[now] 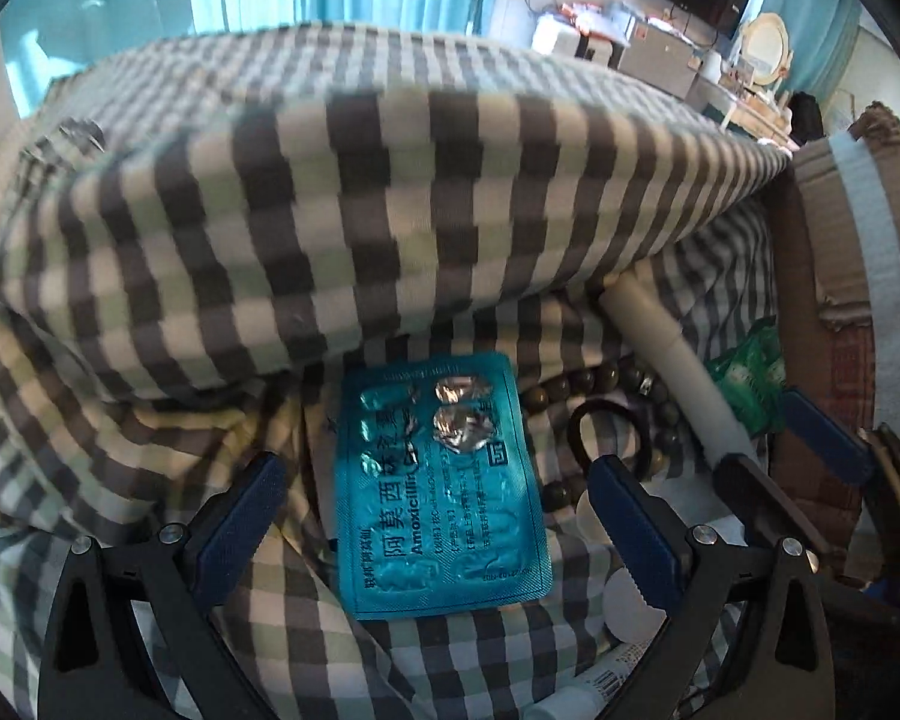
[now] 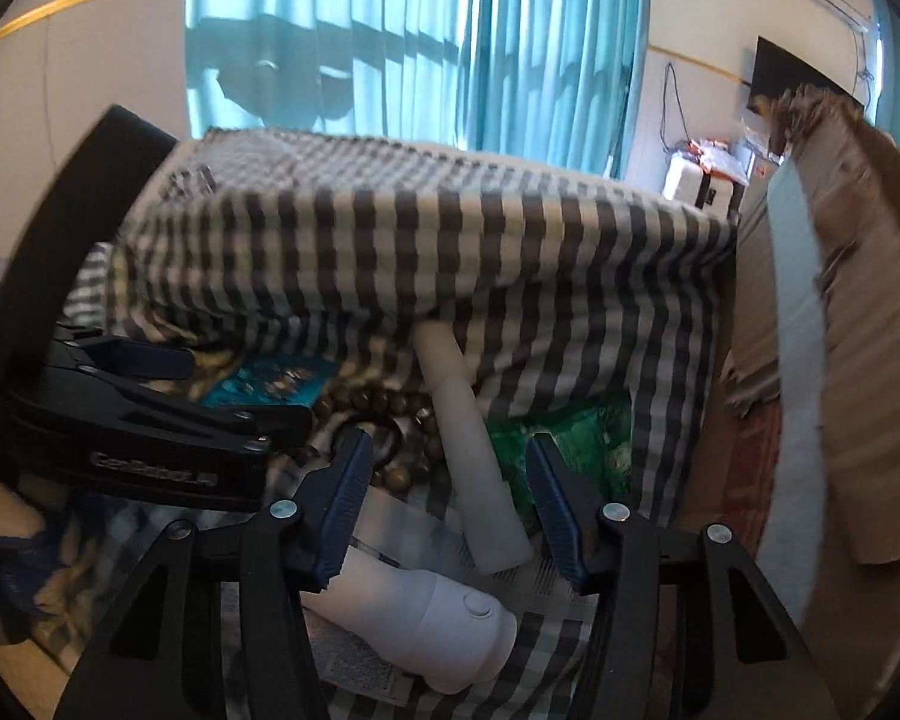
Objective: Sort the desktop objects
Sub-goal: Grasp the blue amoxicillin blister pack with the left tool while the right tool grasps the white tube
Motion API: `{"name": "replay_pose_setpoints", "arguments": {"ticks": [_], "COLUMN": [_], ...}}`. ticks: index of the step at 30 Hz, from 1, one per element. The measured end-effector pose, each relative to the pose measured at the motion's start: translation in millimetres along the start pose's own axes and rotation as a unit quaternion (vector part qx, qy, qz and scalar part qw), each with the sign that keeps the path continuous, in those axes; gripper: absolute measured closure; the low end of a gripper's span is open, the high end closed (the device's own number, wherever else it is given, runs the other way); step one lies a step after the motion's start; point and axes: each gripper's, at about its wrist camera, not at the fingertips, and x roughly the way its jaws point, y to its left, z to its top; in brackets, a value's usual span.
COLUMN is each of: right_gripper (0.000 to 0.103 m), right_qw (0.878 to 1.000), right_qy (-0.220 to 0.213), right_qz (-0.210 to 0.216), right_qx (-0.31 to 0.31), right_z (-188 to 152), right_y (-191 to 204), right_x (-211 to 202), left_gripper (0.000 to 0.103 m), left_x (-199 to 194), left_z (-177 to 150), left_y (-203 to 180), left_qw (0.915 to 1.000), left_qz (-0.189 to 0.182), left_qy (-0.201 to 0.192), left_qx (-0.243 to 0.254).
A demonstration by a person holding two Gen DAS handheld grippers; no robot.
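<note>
Grippers are hovering open: left gripper (image 1: 438, 492) straddling lengthwise blister pack (image 1: 444, 486), right gripper (image 2: 447, 480) bracketing white tube (image 2: 480, 474) running straight ahead.

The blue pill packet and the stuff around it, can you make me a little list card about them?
surface: checked cloth
pill packet: blue, flat, two pockets burst
left gripper: jaws open, astride the packet
bead bracelet: beside the packet
white tube: between the right gripper jaws, untouched
green wrapper: beside the tube
cardboard box: far right
</note>
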Motion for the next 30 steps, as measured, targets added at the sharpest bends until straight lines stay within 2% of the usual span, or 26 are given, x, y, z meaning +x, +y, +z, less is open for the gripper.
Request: {"name": "replay_pose_setpoints", "arguments": {"ticks": [5,9,10,11,12,14,16,20,24,30], "right_gripper": [0.049,0.051,0.055,0.067,0.071,0.074,0.089,0.089,0.09,0.09], "right_qw": [1.0,0.999,0.999,0.999,0.999,0.999,0.999,0.999,0.997,0.998], "right_qy": [0.022,0.028,0.027,0.025,0.025,0.024,0.027,0.028,0.018,-0.008], "right_qz": [-0.016,-0.021,-0.027,-0.036,-0.038,-0.032,-0.01,0.019,0.045,0.048], "right_qx": [-0.001,0.006,0.006,0.006,0.005,0.007,0.014,0.036,0.053,0.043], "right_z": [-7.3,-11.3,-11.9,-12.5,-12.8,-13.3,-13.6,-16.5,-15.8,-15.5], "right_y": [-6.6,-9.8,-10.7,-11.9,-13.3,-15.1,-16.5,-22.2,-32.3,-33.0], "right_x": [17.8,24.7,24.8,24.4,23.5,21.8,20.0,16.8,5.1,-20.1], "left_gripper": [0.0,0.0,0.0,0.001,0.003,0.018,0.032,0.032,0.032,0.032], "left_x": [18.7,22.5,22.3,21.7,20.8,17.0,9.5,-0.5,-8.2,-41.9], "left_z": [0.0,0.3,-0.1,-0.7,-1.3,-2.5,-3.9,-7.0,-7.7,-15.6], "left_y": [-2.9,-2.2,-1.9,-2.0,-2.5,-3.5,-6.5,-23.2,-21.5,-17.5], "left_qw": [0.999,0.9984,0.9984,0.9985,0.9985,0.9987,0.999,0.9989,0.9993,0.9993], "left_qz": [0.014,0.01,0.008,0.008,0.005,-0.007,-0.016,0.009,0.01,0.008], "left_qy": [0.043,0.055,0.055,0.054,0.054,0.05,0.042,0.024,0.013,-0.027], "left_qx": [0.003,-0.003,-0.004,-0.005,-0.004,-0.004,0.0,0.038,0.034,0.023]}}
